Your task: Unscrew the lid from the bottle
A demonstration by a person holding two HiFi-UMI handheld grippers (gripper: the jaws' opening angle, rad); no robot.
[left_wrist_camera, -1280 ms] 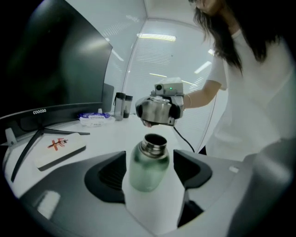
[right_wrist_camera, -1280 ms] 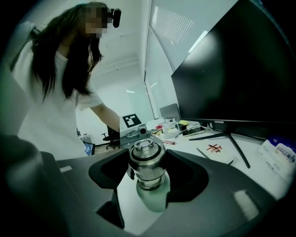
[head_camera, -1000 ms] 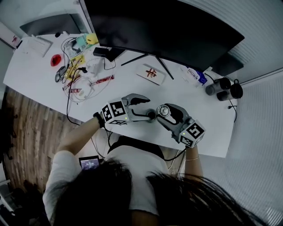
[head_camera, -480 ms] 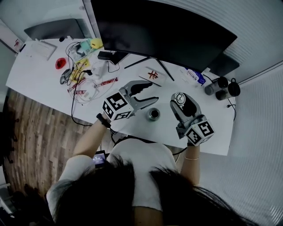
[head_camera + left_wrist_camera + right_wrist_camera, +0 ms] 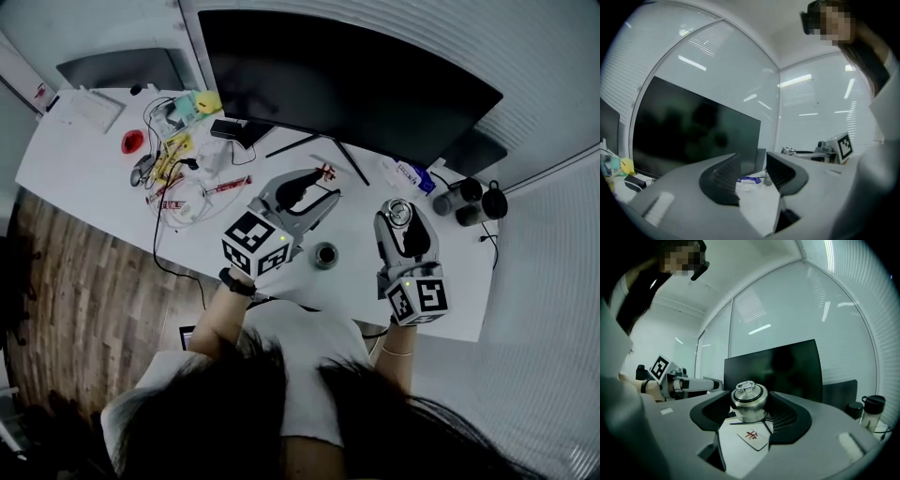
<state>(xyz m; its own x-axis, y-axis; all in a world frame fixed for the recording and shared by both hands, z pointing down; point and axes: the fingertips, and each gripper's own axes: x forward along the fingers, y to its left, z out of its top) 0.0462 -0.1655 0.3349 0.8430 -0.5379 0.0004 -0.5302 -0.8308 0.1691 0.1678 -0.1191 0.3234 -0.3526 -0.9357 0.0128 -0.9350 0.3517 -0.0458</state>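
A: As the head view looks down on the desk (image 5: 84, 159), where does the bottle (image 5: 325, 254) stand?

B: Upright on the white desk near its front edge, mouth uncovered. It sits between the two grippers and touches neither.

A: And its lid (image 5: 748, 401)?

B: Off the bottle. The right gripper (image 5: 402, 217) has its jaws closed on the round metal lid, ring handle on top. It holds the lid clear of the desk at about 2 o'clock from the bottle.

A: What about the left gripper (image 5: 326, 184)?

B: It hangs at 12 o'clock from the bottle, pointing toward the dark monitor (image 5: 356, 84). Its jaws stand at a middling gap, having just been closing, and nothing is between them.

A: Anything else nearby?

B: Two tumblers (image 5: 453, 194) stand at 2 o'clock, by the desk's far right corner.
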